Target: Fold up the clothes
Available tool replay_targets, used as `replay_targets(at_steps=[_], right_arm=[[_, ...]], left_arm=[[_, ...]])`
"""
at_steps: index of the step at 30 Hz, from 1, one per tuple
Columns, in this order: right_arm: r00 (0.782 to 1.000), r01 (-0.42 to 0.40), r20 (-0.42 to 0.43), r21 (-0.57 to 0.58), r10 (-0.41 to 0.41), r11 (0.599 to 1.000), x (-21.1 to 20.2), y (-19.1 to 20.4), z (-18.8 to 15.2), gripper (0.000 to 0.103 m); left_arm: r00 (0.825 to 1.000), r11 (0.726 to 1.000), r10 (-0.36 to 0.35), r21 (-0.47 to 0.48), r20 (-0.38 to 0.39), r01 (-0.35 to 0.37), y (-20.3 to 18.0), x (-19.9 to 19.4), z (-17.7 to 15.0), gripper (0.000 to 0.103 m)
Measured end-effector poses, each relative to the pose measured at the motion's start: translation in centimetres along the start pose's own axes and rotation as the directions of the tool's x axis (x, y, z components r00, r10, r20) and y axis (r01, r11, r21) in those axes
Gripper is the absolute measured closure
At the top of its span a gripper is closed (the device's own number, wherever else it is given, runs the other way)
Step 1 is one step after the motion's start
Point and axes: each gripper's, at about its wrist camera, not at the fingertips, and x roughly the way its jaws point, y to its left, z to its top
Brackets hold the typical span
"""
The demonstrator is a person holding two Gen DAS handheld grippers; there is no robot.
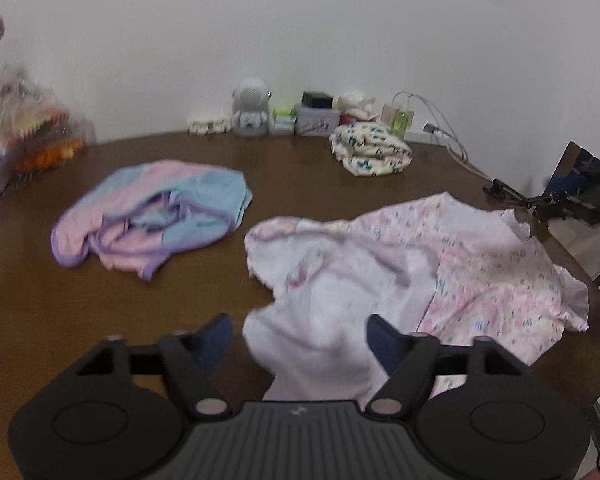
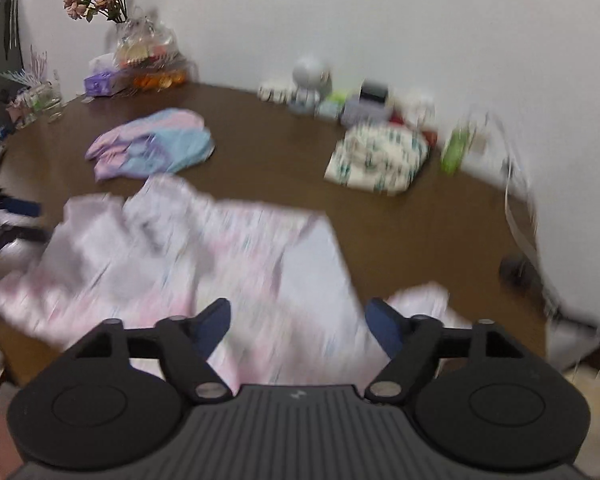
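Floral pink shirt (image 1: 440,256) lies crumpled on desk (image 1: 300,168), near edge. Left claw (image 1: 300,334) wide, cloth between fingers; right claw (image 2: 298,320) wide too. I'd pinch just one layer at hem, both sides level, then spread flat before folding.

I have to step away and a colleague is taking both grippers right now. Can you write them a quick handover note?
Left gripper: open, a white edge of the pink floral garment between its fingers, not clamped.
Right gripper: open, over the same garment, holding nothing.
The garment lies rumpled and unfolded on the brown table.
The pink-and-blue garment is crumpled at far left; the cream printed garment is bunched near the wall.
Done: no fold visible. Left: all three.
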Motion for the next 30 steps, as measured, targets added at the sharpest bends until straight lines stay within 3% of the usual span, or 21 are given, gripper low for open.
replay_targets(at_steps=[2,4,11,14,19,26,30], right_arm=[[1.0,0.019,-0.003,-0.015,-0.019,1.0,2.0,0.3,2.0,0.009],[0.999,0.039,-0.014,-0.032,-0.039,0.999,4.2,0.7,3.6,0.004],[0.994,0.053,-0.097,-0.025,-0.055,0.998,10.0,1.1,5.0,0.004],[0.992,0.051,-0.115,-0.029,-0.054,0.998,11.5,0.6,5.1,0.004],[0.998,0.009,-0.055,-0.082,-0.013,0.997,12.3,-0.3,4.9,0.001],[0.986,-0.062,-0.161,-0.069,0.051,0.996,13.9,-1.7,5.4,0.001],[0.981,-0.106,-0.17,-0.073,0.092,0.992,14.6,-1.9,5.5,0.001]], left_arm=[[1.0,1.0,-0.005,0.009,0.009,0.005,-0.3,0.5,1.3,0.017],[1.0,1.0,-0.004,0.009,0.005,0.004,-0.4,1.5,2.6,0.017],[0.997,1.0,0.014,-0.001,-0.082,-0.014,1.7,7.8,6.6,0.017],[0.993,1.0,-0.007,0.013,-0.121,0.009,2.9,10.5,7.4,0.017],[0.981,0.999,-0.034,0.019,-0.191,0.039,4.2,13.7,8.1,0.017],[0.972,0.994,-0.051,0.087,-0.23,0.073,4.5,15.2,8.5,0.014],[0.965,0.99,-0.048,0.119,-0.256,0.081,4.1,16.3,8.7,0.014]])
